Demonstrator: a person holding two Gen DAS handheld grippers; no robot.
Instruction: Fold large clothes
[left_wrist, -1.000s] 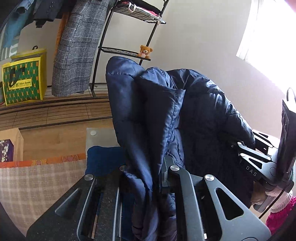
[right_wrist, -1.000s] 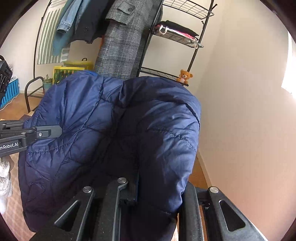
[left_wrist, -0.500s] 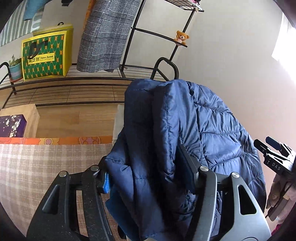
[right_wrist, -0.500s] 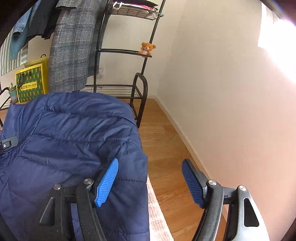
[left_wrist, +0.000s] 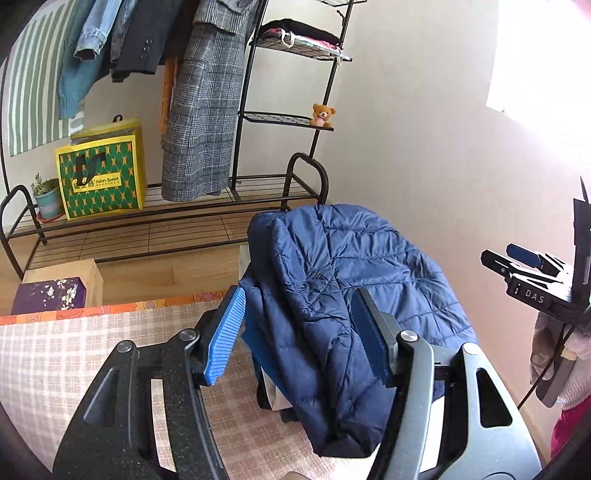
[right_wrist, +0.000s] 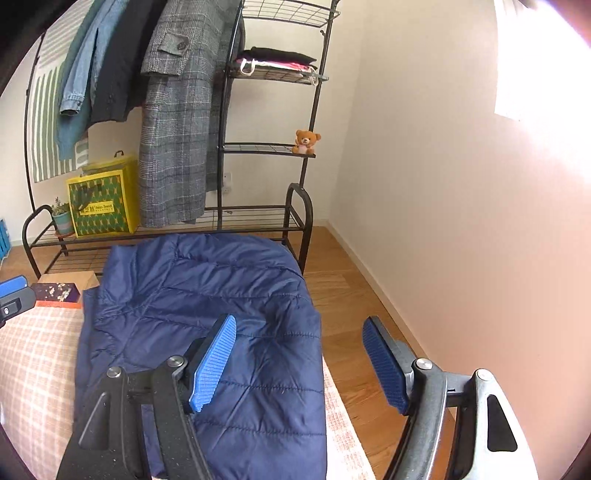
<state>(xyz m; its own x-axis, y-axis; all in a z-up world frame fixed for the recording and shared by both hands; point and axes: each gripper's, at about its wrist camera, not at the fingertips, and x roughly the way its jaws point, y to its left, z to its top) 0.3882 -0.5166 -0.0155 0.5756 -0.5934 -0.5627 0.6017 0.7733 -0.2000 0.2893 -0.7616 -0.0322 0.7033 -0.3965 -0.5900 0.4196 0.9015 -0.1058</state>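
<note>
A navy quilted puffer jacket (left_wrist: 354, 295) lies folded in a bundle on the plaid-covered surface (left_wrist: 74, 354); it also shows in the right wrist view (right_wrist: 207, 325). My left gripper (left_wrist: 299, 339) is open, its blue-padded fingers (left_wrist: 225, 332) standing apart on either side of the jacket's near fold, holding nothing. My right gripper (right_wrist: 299, 365) is open above the jacket's right edge and the surface's edge. The right gripper also shows at the right side of the left wrist view (left_wrist: 524, 266).
A black metal clothes rack (right_wrist: 258, 218) with hanging coats, a grey checked coat (right_wrist: 177, 129), a yellow-green bag (right_wrist: 99, 199), a small teddy bear (right_wrist: 306, 140) and a potted plant stands behind. Wooden floor (right_wrist: 351, 295) and a white wall lie to the right. A purple box (left_wrist: 48, 295) sits left.
Both grippers were shut on the jacket and held it up. They lowered it onto the surface, opened and let go; the jacket now rests folded and both grippers have drawn back.
</note>
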